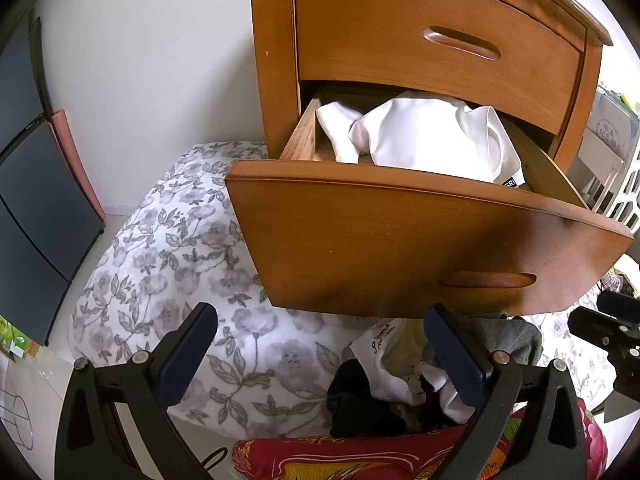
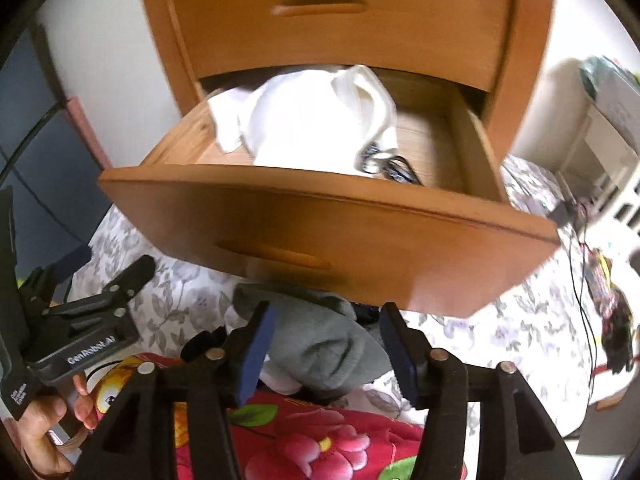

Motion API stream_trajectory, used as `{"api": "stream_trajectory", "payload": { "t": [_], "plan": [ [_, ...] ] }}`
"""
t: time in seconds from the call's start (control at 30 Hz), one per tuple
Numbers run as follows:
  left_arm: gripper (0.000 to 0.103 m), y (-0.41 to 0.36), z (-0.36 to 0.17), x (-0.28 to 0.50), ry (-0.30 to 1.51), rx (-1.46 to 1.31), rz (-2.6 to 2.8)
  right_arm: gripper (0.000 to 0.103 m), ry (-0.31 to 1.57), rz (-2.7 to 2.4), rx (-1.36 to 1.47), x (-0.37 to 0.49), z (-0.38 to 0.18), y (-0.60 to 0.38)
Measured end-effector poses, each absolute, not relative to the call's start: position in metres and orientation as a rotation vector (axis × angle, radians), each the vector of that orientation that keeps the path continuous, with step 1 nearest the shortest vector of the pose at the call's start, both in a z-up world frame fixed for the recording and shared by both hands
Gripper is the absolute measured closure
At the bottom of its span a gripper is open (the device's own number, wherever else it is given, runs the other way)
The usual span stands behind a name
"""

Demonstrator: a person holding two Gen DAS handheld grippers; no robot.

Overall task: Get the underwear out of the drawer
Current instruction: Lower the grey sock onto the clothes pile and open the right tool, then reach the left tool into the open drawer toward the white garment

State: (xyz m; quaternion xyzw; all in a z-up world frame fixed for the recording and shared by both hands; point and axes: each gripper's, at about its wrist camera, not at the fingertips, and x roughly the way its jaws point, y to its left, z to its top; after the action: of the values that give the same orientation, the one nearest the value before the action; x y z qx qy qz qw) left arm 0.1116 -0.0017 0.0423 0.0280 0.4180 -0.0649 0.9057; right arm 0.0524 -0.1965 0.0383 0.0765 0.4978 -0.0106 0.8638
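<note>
The lower drawer (image 1: 400,232) of a wooden nightstand is pulled out over the bed. White underwear (image 1: 432,140) lies bunched inside it, toward the left in the right wrist view (image 2: 312,128). My left gripper (image 1: 320,316) is open and empty, low in front of the drawer. My right gripper (image 2: 327,314) is open too, just under the drawer front. A grey garment (image 2: 328,348) lies on the bed between and below its fingers, and the pads do not press it. A small pile of black and white garments (image 1: 384,380) lies beside the grey one.
A floral quilt (image 1: 168,264) covers the bed, with a red flowered blanket (image 2: 320,440) at the near edge. A black cord (image 2: 392,168) lies in the drawer's right part. The upper drawer (image 1: 440,32) is closed. A white rack (image 1: 612,176) stands at the right. A hand (image 2: 40,432) holds the left gripper.
</note>
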Motion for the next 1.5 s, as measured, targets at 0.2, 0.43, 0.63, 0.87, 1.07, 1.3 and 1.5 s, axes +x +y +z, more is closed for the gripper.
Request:
{"api": "stream_trajectory", "payload": {
  "t": [0.2,0.43,0.63,0.87,1.07,1.3,1.5],
  "plan": [
    [0.000,-0.002,0.042,0.112,0.863,0.059,-0.134,0.022,1.057,-0.055,0.222,0.046,0.025,-0.202],
    [0.000,-0.003,0.042,0.111,0.863,0.057,-0.134,0.000,1.037,-0.047,0.218,0.038,0.022,-0.196],
    [0.000,-0.003,0.042,0.111,0.861,0.059,-0.135,0.000,1.002,-0.078,0.250,0.031,0.018,-0.197],
    [0.000,-0.001,0.043,0.110,0.853,0.052,-0.137,0.000,0.995,-0.067,0.237,0.032,0.017,-0.193],
    [0.000,0.002,0.046,0.109,0.843,0.029,-0.135,0.000,0.984,-0.092,0.235,0.032,0.016,-0.197],
    [0.000,0.000,0.051,0.104,0.832,0.038,-0.142,0.000,0.943,-0.141,0.241,0.034,0.018,-0.207],
    [0.000,0.002,0.066,0.097,0.826,0.024,-0.188,0.000,0.943,-0.143,0.242,0.035,0.014,-0.206]
  ]
}}
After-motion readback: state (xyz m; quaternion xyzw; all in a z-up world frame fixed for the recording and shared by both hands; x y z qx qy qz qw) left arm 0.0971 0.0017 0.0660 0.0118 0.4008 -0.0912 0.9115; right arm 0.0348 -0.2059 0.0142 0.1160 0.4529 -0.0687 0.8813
